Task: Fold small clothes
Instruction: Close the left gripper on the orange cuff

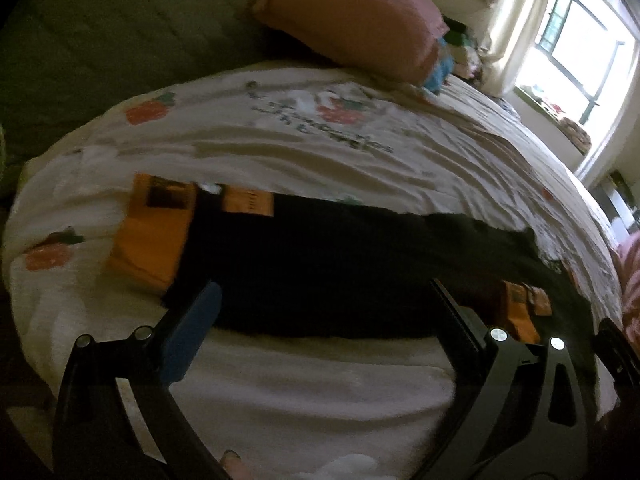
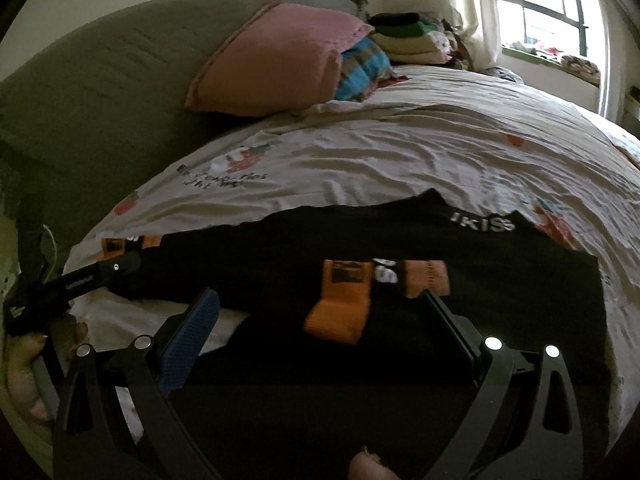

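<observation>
On the bed (image 1: 320, 152), your left gripper (image 1: 320, 320) and right gripper (image 2: 320, 320) gape wide, empty, above the garment (image 2: 440, 248). Pinch one layer only, or bedsheet lifts too.

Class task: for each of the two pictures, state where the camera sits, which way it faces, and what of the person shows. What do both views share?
Left wrist view: on the open left hand-held gripper, angled down at the black fabric garment with orange patches; a fingertip shows.
Right wrist view: on the open right hand-held gripper, angled down over the same garment; a hand shows.
Both share the pink square pillow and bright window.
</observation>
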A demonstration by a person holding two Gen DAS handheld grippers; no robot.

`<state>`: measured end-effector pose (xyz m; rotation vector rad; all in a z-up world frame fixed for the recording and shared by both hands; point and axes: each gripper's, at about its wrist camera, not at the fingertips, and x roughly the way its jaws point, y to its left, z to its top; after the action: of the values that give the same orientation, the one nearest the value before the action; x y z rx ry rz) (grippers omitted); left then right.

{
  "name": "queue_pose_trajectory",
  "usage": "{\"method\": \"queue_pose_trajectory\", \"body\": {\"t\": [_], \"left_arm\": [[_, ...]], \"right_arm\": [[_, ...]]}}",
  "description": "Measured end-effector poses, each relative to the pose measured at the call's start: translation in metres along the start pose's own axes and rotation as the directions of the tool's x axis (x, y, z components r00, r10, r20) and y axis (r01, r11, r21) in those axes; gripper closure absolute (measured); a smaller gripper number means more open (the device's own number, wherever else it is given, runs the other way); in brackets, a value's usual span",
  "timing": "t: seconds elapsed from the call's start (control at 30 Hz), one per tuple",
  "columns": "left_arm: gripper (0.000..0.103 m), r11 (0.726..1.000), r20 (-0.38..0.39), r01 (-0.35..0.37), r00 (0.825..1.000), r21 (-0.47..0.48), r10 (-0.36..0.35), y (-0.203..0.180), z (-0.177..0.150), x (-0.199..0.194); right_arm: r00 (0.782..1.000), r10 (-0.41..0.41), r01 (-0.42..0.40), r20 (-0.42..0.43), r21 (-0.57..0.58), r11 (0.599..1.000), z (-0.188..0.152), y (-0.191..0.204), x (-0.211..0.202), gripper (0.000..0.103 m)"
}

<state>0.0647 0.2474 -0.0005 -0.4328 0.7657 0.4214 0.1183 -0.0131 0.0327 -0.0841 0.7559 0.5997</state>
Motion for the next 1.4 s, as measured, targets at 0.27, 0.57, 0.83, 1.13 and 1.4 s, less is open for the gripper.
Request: {"method": "queue_pose_trajectory", "body": {"t": [0.27,0.57,0.83,1.13,1.4], "left_arm": [[0.009,0.996,0.005,-0.021,1.000,-0.087,0.022,0.037,0.007,-0.002],[0.009,0.986,0.042,-0.118,0.991,-0.119,0.123,0.065,0.015,-0.004],[0.009,0.973,0.002,-0.113,0.993,-0.202,0.115,0.094,0.015,0.006],[0.039,0.966,-0.023,-0.071,0.997,-0.248,0.067,0.108,0.014,0.020],[0.094,0.975,-0.026,-0.001,1.000,-0.222,-0.005,0.103,0.017,0.030]], "right_arm": [[0.998,0.056,-0.058,-0.025,-0.063,0.996,0.005,0.039,0.019,0.005],[0.991,0.120,-0.127,-0.058,-0.132,0.983,0.006,0.082,0.040,0.005],[0.982,0.164,-0.177,-0.093,-0.162,0.971,0.004,0.109,0.059,0.005],[0.977,0.177,-0.194,-0.118,-0.153,0.969,-0.005,0.112,0.070,0.005],[0.977,0.173,-0.186,-0.123,-0.104,0.977,-0.009,0.099,0.073,0.005]]}}
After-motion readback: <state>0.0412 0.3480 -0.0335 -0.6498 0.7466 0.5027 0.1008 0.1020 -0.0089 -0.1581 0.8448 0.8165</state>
